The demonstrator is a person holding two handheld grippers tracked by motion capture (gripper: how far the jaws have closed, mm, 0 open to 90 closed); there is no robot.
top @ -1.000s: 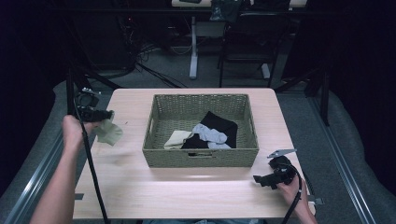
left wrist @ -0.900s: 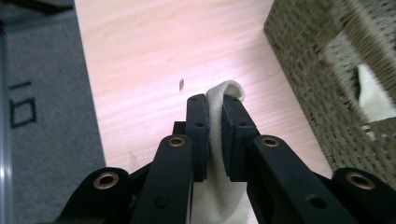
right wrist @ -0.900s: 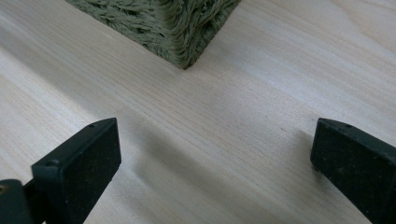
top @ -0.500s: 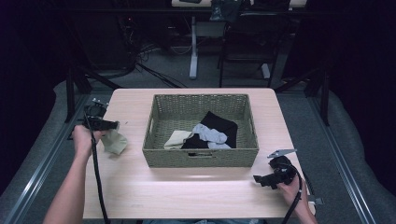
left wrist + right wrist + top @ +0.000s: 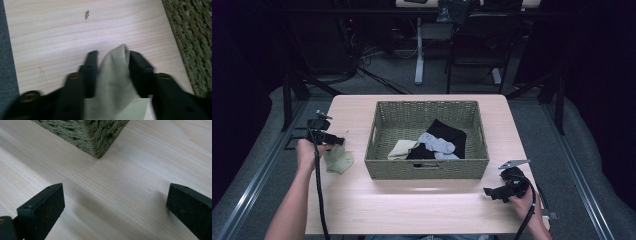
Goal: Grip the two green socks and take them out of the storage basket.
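Olive sock (image 5: 338,161): on the worktop (image 5: 422,200) left of the wicker basket (image 5: 427,169), between your left gripper (image 5: 111,56) jaws, just opened, pads slack. Step: set-down. Next, lift clear without snagging. Right gripper (image 5: 492,192) jaws wide, empty

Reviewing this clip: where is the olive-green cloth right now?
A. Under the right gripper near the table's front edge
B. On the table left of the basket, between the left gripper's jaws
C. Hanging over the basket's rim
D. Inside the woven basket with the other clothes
B. The olive-green cloth lies on the table left of the basket, and it sits between the left gripper's parted jaws.
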